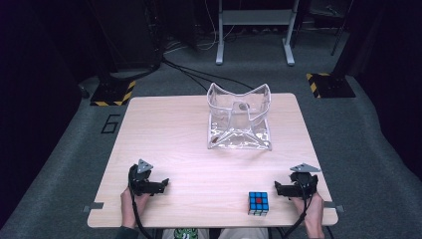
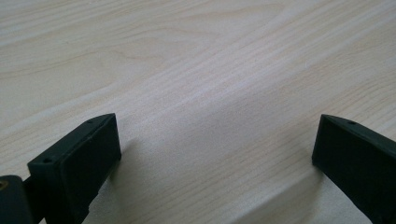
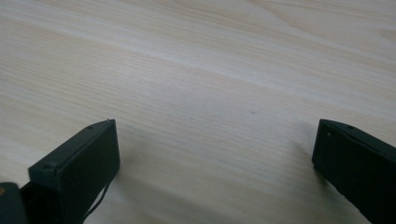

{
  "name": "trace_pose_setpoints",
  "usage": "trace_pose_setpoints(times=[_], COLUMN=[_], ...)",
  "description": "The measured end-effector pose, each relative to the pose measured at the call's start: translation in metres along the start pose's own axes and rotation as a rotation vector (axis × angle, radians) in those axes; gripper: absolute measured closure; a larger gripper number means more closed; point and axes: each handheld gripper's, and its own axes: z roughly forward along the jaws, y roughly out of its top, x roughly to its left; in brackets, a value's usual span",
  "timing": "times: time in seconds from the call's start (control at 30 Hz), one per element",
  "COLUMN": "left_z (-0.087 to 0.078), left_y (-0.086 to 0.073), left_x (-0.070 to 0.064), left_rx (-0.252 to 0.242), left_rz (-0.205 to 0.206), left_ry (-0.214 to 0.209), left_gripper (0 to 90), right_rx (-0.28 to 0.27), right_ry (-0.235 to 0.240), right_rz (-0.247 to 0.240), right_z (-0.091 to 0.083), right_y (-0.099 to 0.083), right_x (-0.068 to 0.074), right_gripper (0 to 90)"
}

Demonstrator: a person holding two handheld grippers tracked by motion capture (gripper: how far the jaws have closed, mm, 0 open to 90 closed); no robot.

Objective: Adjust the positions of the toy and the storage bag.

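The cube [image 1: 258, 203] sits at the surface's [image 1: 174, 144] 5 o'clock edge, just beside the right tool [image 1: 281, 189], whose jaws stand apart and empty; light, rigid, slick plastic, best pinched across two opposite flat faces.

Both grippers are matte black all over. The left gripper [image 1: 164, 183] and right gripper [image 1: 276, 189] each carry a grey three-cornered plate on top and trail a black cable back past the hand. Up close in the gripper views, the jaws are chunky flat black blocks with squared edges, and each has a small screw hole near its tip. The person's sleeve [image 1: 127, 232] behind the left gripper looks dark green.
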Motion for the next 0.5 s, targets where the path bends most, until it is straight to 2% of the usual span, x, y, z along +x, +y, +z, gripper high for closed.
trace_pose_setpoints(times=[0.1,0.2,0.33,0.4,0.5], left_z=[0.0,0.0,0.0,0.0,0.0], left_y=[0.0,0.0,0.0,0.0,0.0], left_x=[0.0,0.0,0.0,0.0,0.0], left_rx=[0.0,0.0,0.0,0.001,0.001], left_rz=[0.0,0.0,-0.001,0.0,0.0], left_ry=[0.0,0.0,0.0,0.001,0.001], left_gripper=[1.0,1.0,1.0,1.0,1.0], right_rx=[-0.004,-0.033,-0.053,-0.066,-0.084], right_ry=[0.035,0.075,0.119,0.123,0.152], right_rz=[0.003,0.01,-0.014,-0.032,-0.043], right_z=[-0.007,-0.018,-0.033,-0.04,-0.049], right_y=[0.001,0.005,0.009,0.01,0.01], right_x=[0.006,0.016,0.033,0.041,0.048], right_gripper=[0.4,0.8,1.0,1.8,1.8])
